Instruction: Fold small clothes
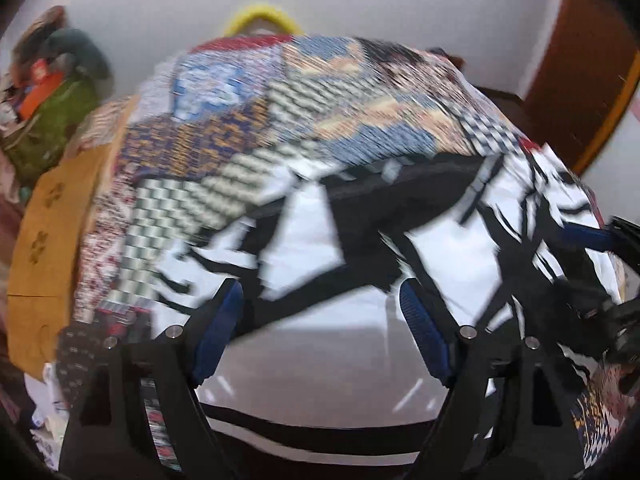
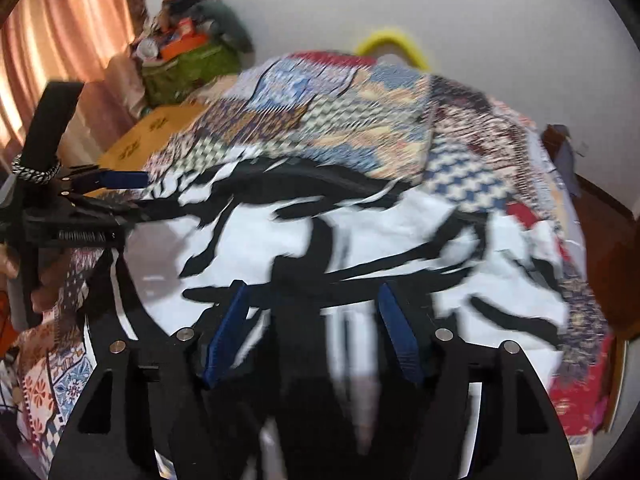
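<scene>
A white garment with a black branch print [image 1: 320, 240] lies spread on a patchwork bedspread [image 1: 248, 104]; it also shows in the right wrist view [image 2: 360, 236]. My left gripper [image 1: 320, 292] is open, its blue-padded fingers [image 1: 420, 320] spread just above the cloth's near part. My right gripper [image 2: 312, 292] is open over the garment's near edge, nothing between its pads [image 2: 396, 328]. Each gripper shows at the edge of the other's view, the left one [image 2: 120, 184] at the garment's left side, the right one [image 1: 592, 240] at its right side. Both views are motion-blurred.
A patchwork bedspread [image 2: 340, 120] covers the bed. A yellow ring-shaped object [image 1: 260, 20] lies at the far edge by the white wall. A green bag of clutter [image 2: 188, 68] and a tan box [image 1: 44, 240] stand left. Curtains [image 2: 60, 40] hang at far left.
</scene>
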